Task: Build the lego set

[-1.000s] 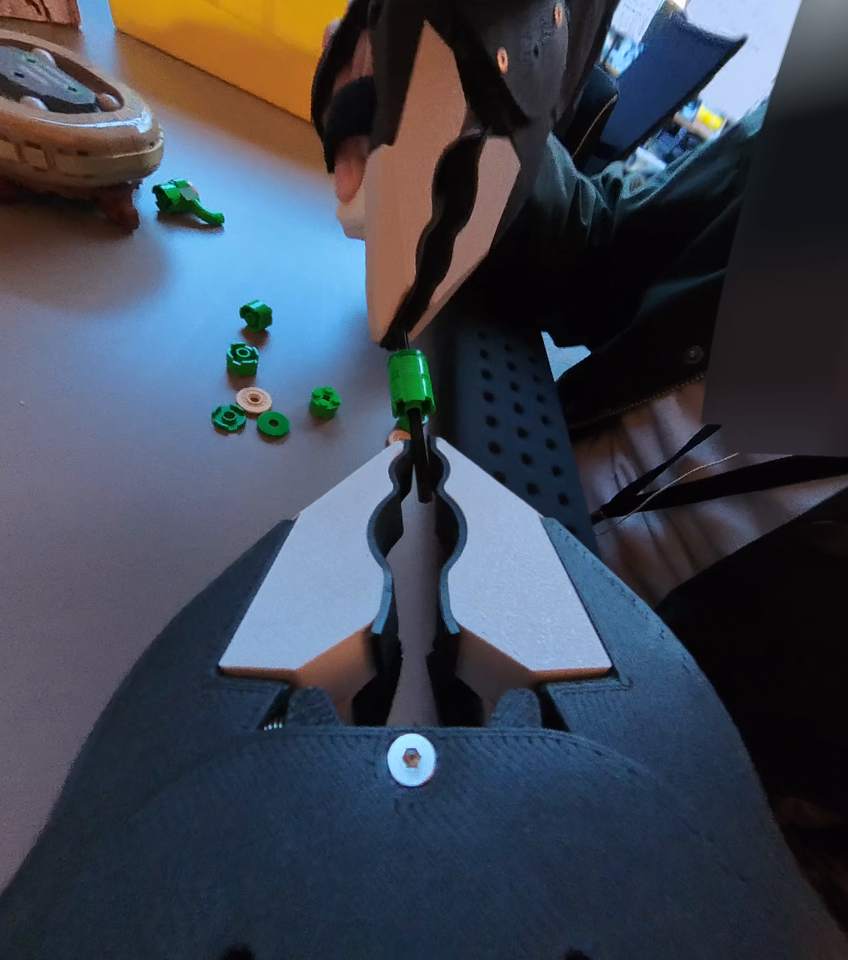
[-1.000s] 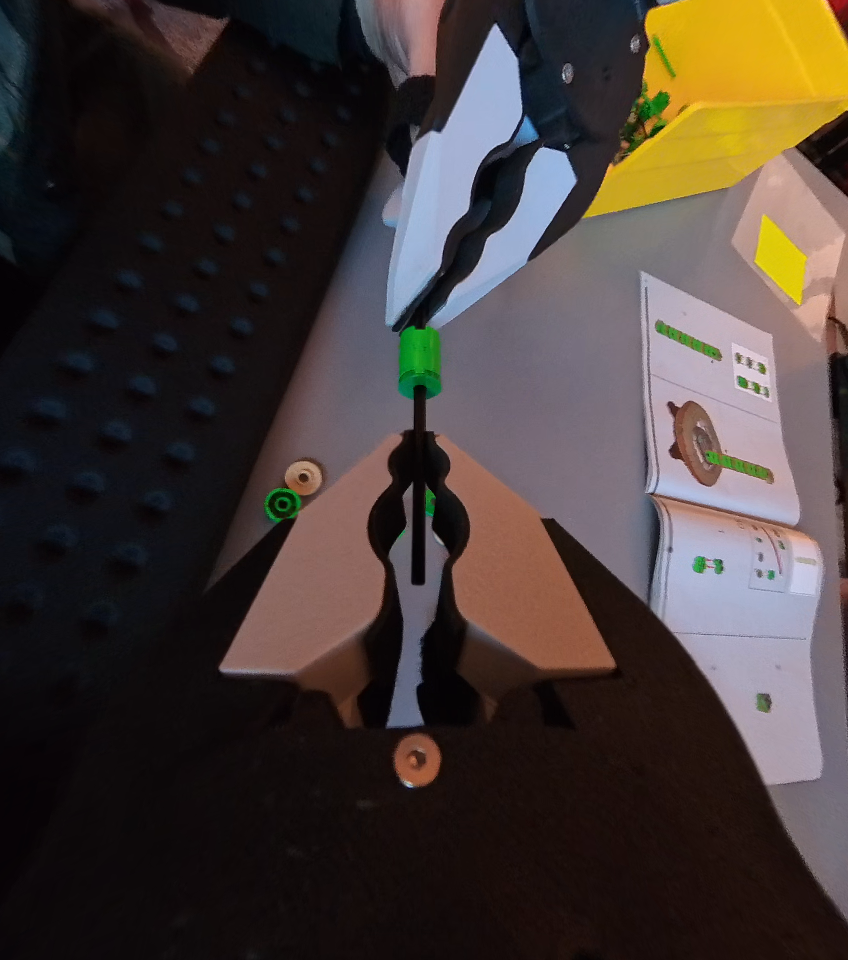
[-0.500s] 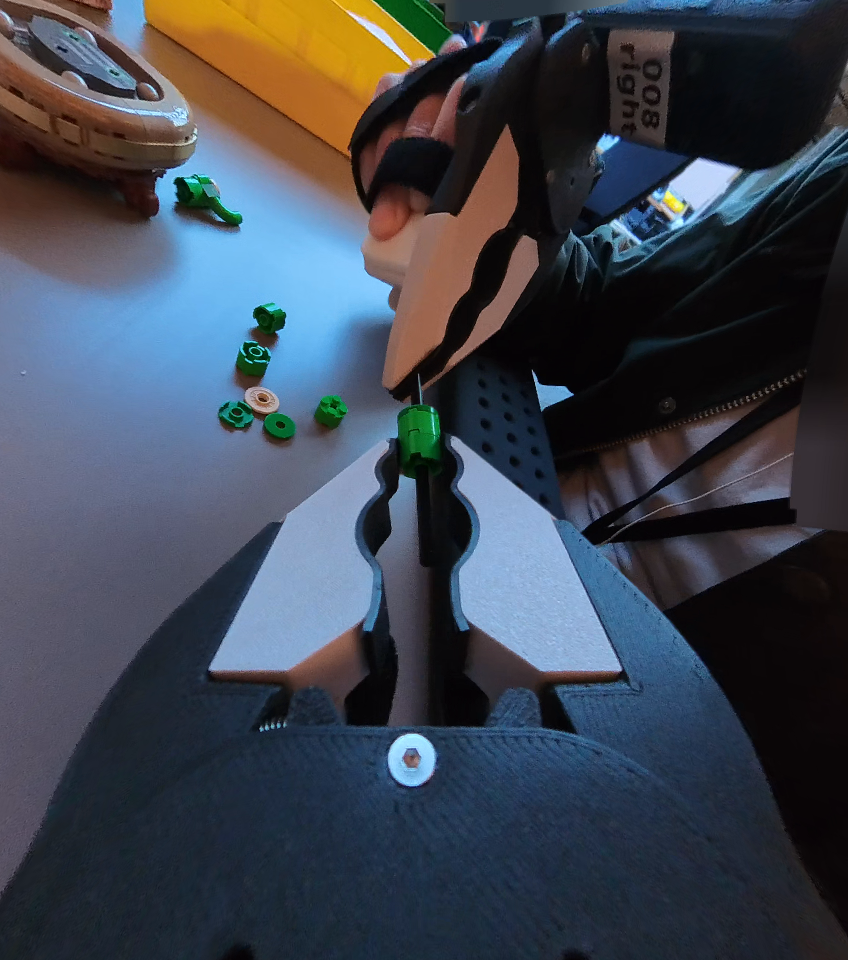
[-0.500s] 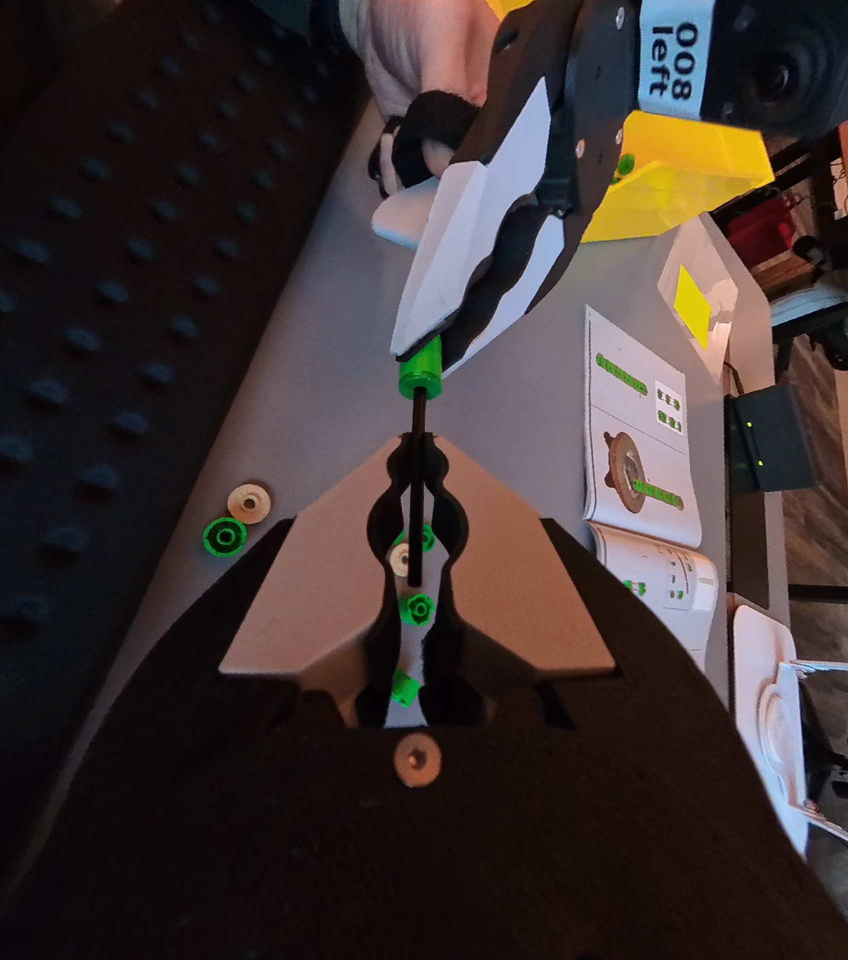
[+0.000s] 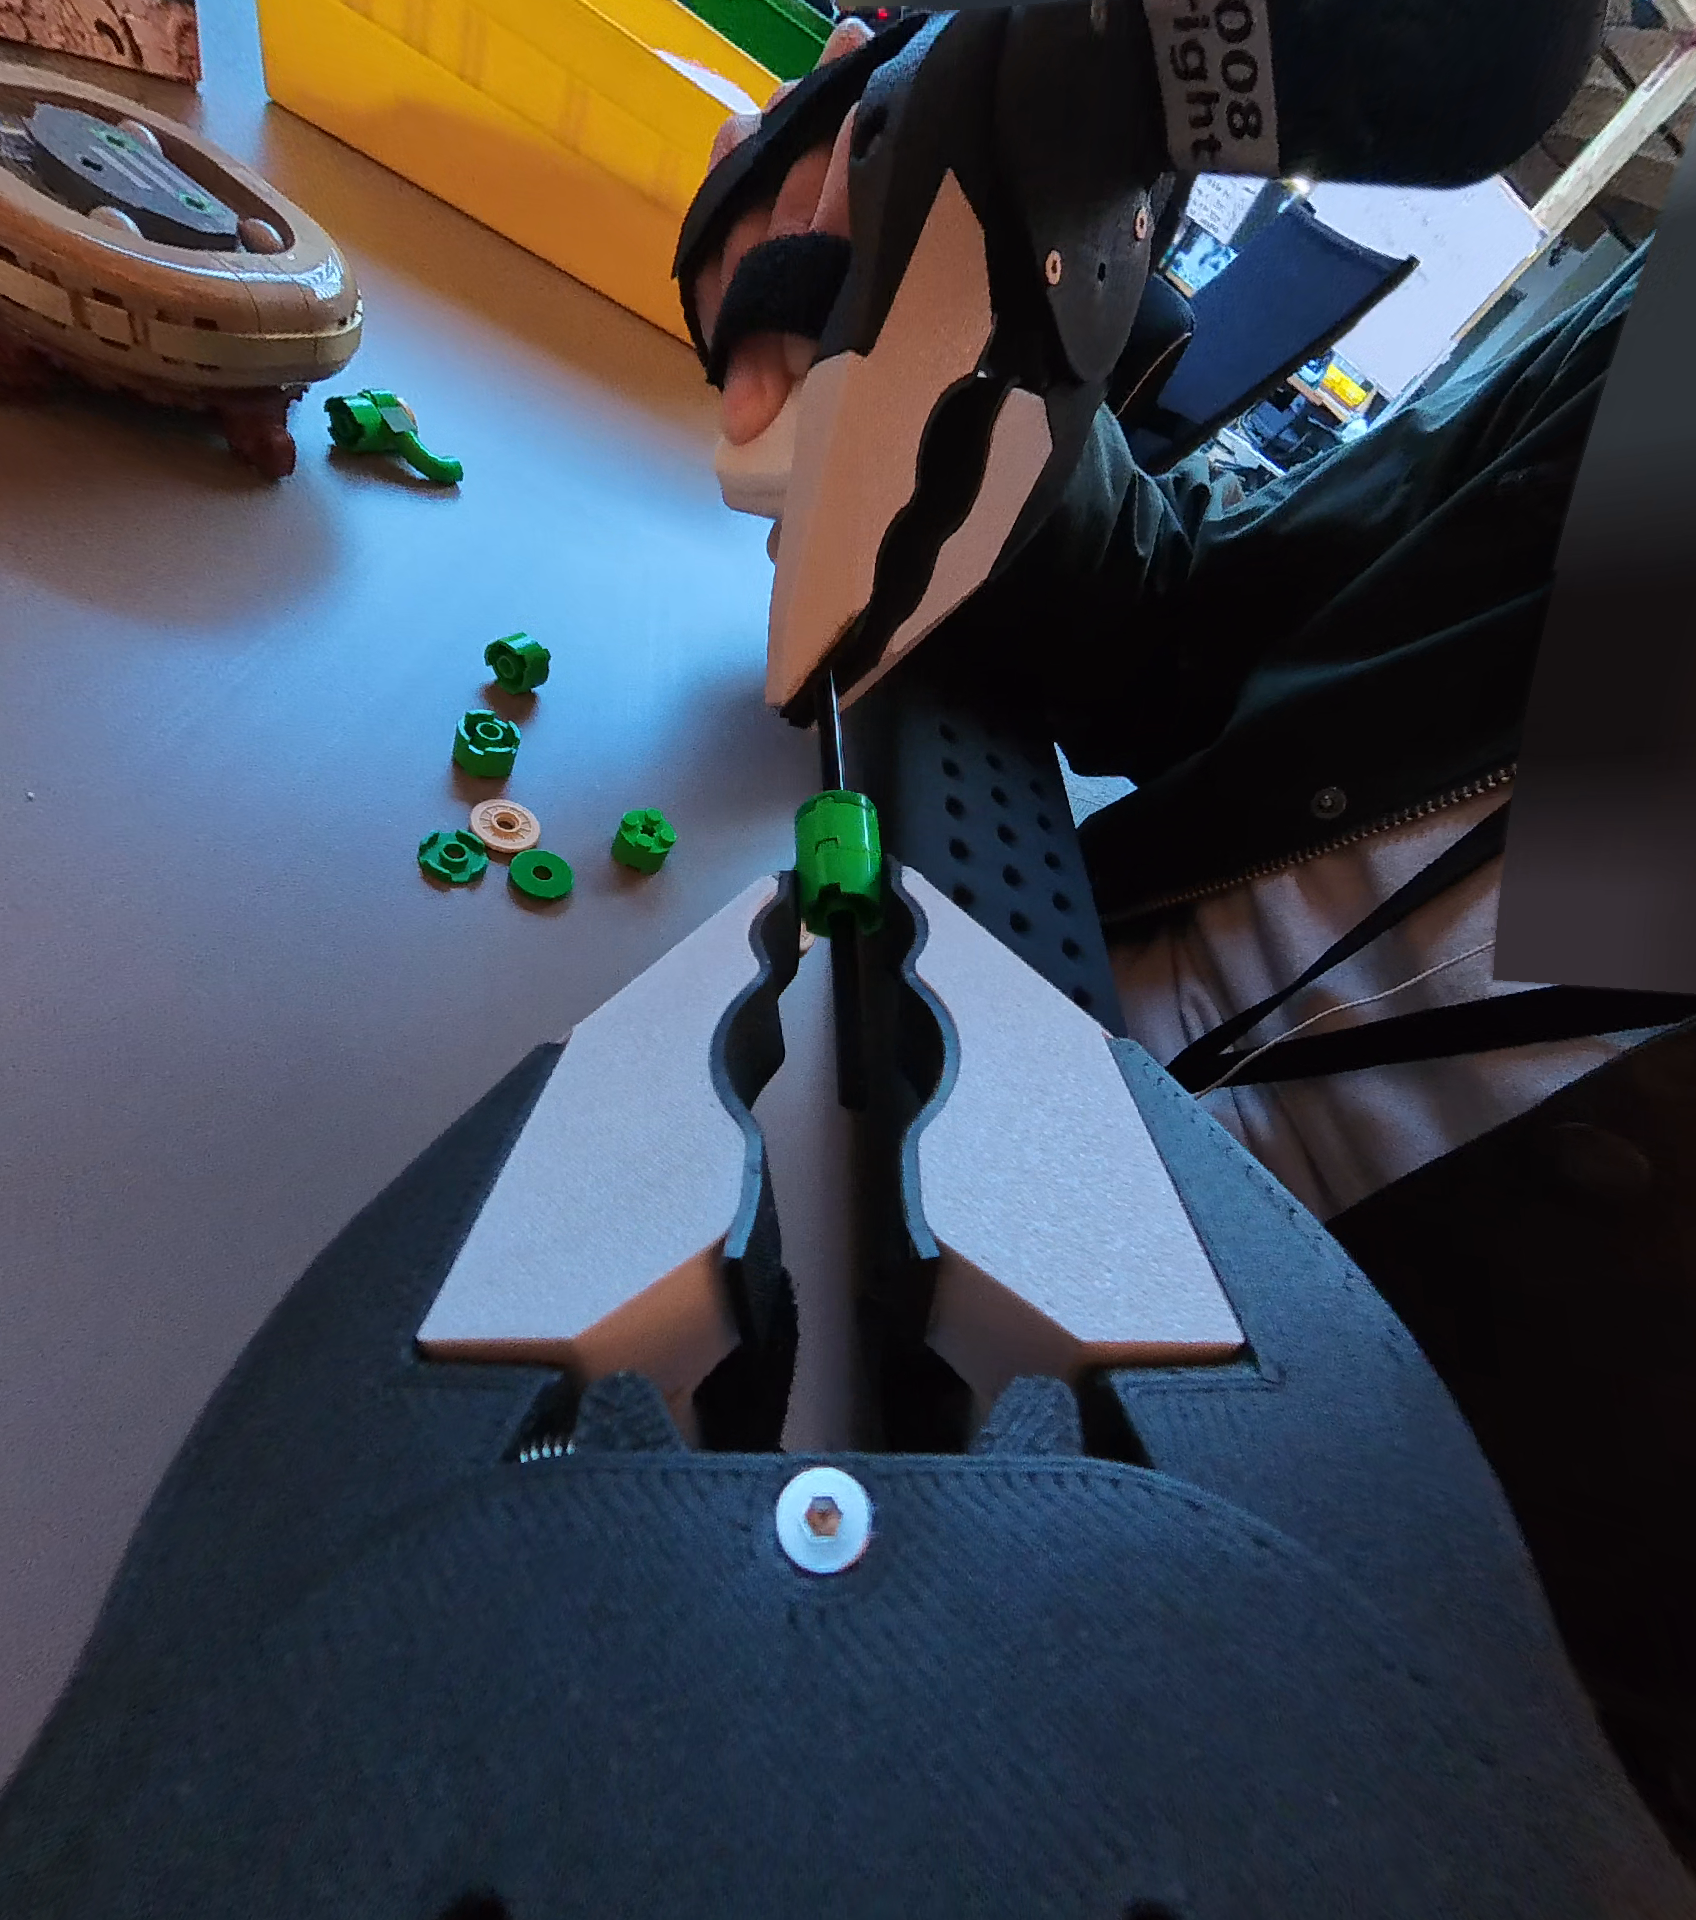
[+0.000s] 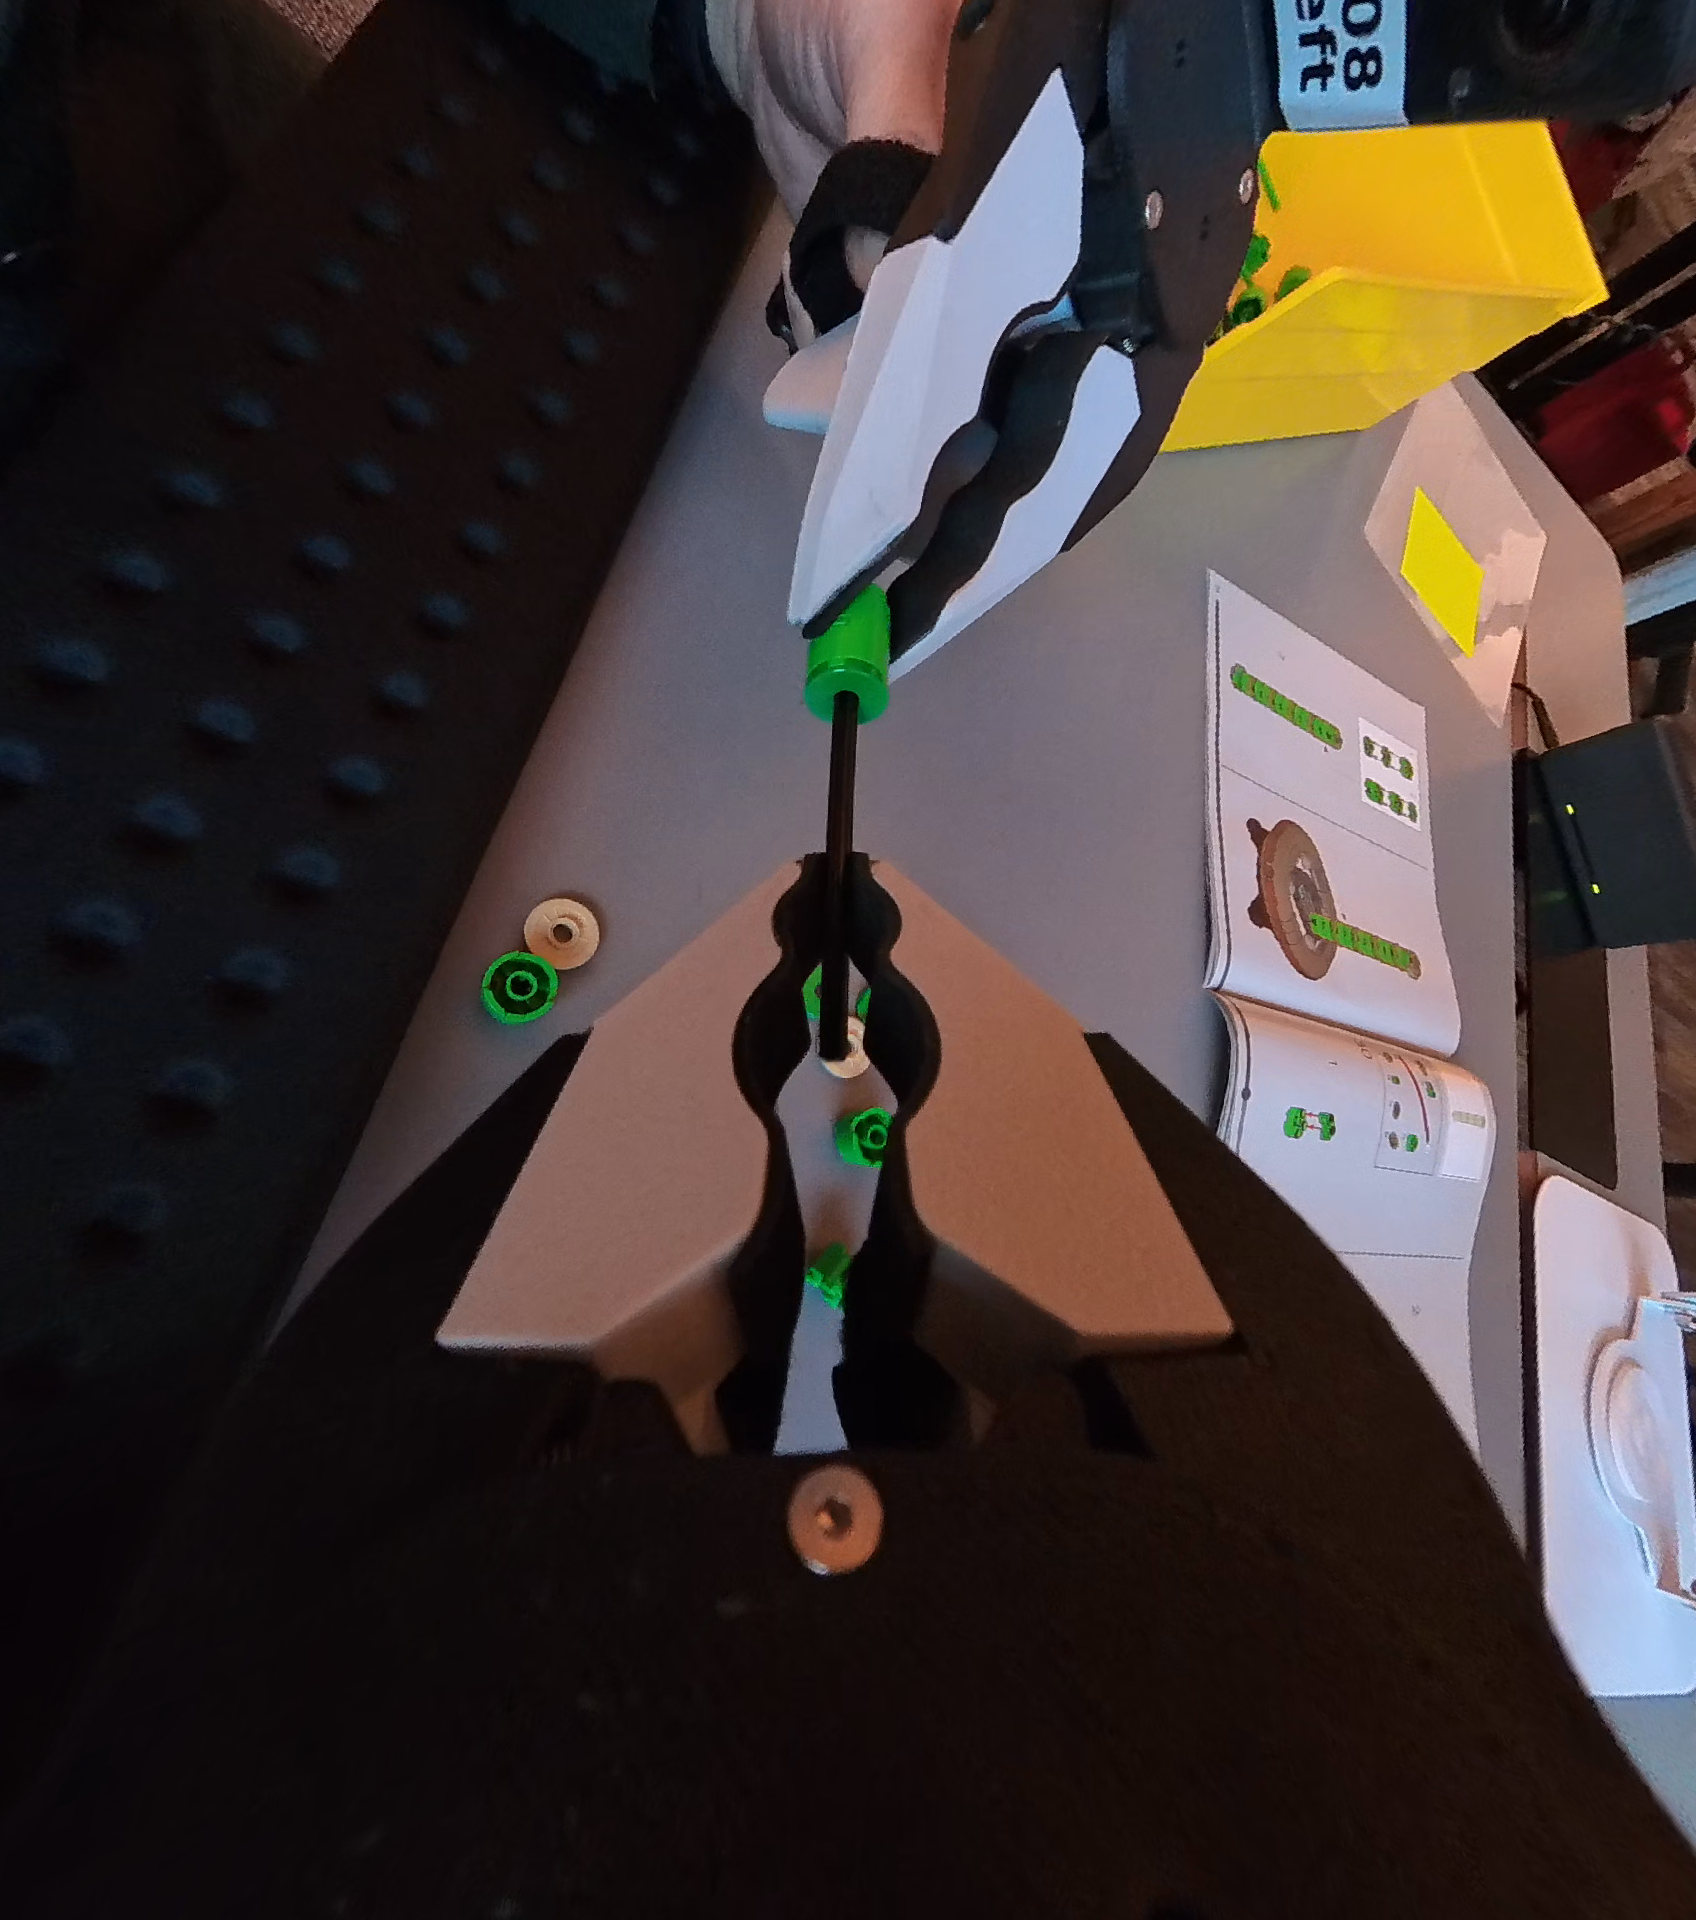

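A green cylinder piece [image 5: 833,847] sits on a thin black axle [image 5: 846,997]. My left gripper [image 5: 839,899] is shut on the green cylinder, and the axle's end reaches back between its jaws. My right gripper [image 6: 839,868] is shut on the black axle [image 6: 839,800], which runs up to the green cylinder [image 6: 846,665] in the left gripper [image 6: 849,623]. The two grippers face each other tip to tip above the table's near edge. The right gripper [image 5: 823,701] shows at the top of the left wrist view.
Several loose green round pieces [image 5: 485,743] and a tan round plate [image 5: 505,826] lie on the table [image 5: 148,1039]. A tan round model [image 5: 106,281], a green hooked part [image 5: 387,431] and a yellow bin [image 5: 511,125] stand farther back. An open instruction booklet [image 6: 1332,883] lies right of the grippers. A black perforated mat [image 6: 200,623] runs along the table edge. The grippers' ends are close to 5 centimetres from one another.
The green cylinder has come back into the left fingertips. More bare axle now shows between it and the right gripper. Both grippers have tilted a little.
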Demonstrator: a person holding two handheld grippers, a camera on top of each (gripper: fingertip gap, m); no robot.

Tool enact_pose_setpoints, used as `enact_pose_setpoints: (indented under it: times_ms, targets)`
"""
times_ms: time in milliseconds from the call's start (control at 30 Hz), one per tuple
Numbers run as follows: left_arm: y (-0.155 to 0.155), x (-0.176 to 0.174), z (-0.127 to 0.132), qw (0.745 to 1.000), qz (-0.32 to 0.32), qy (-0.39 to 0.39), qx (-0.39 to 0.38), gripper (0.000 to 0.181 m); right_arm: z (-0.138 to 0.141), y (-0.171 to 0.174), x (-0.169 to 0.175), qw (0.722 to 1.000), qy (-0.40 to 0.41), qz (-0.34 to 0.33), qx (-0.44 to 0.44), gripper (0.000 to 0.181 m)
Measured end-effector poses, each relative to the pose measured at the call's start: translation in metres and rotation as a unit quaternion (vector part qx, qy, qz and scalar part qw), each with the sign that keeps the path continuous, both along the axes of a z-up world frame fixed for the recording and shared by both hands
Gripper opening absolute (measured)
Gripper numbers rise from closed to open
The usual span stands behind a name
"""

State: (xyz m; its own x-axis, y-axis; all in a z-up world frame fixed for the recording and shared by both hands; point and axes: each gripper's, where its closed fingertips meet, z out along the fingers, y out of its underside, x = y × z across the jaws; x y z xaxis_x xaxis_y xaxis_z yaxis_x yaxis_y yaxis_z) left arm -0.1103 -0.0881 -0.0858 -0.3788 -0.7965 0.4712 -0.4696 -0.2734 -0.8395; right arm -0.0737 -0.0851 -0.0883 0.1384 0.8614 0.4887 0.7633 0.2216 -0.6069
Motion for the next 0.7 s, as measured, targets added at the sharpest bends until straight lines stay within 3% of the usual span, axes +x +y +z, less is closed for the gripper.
enact_pose_setpoints:
  times_ms: [33,367,500,600,700]
  targets:
    - [0.0,0.0,0.0,1.0,-0.001,0.0,0.001,0.015,0.0,0.0,0.001,1.0,0.0,0.0,-0.001,0.004]
    - [-0.001,-0.002,0.005,1.0,-0.003,-0.011,-0.002,0.014,0.007,-0.004,0.009,1.0,0.015,-0.001,-0.011,0.004]
    - [-0.004,-0.003,-0.005,0.998,-0.005,-0.01,0.061,0.014,0.002,-0.004,0.011,1.0,0.011,0.002,-0.017,0.003]
    - [0.0,0.0,-0.01,0.994,0.019,-0.012,0.105,0.043,-0.002,0.0,0.014,1.0,0.006,-0.007,-0.021,0.003]
    - [-0.001,0.003,-0.011,0.997,0.018,0.002,0.081,0.045,-0.002,0.0,0.008,1.0,0.013,0.001,-0.021,0.002]
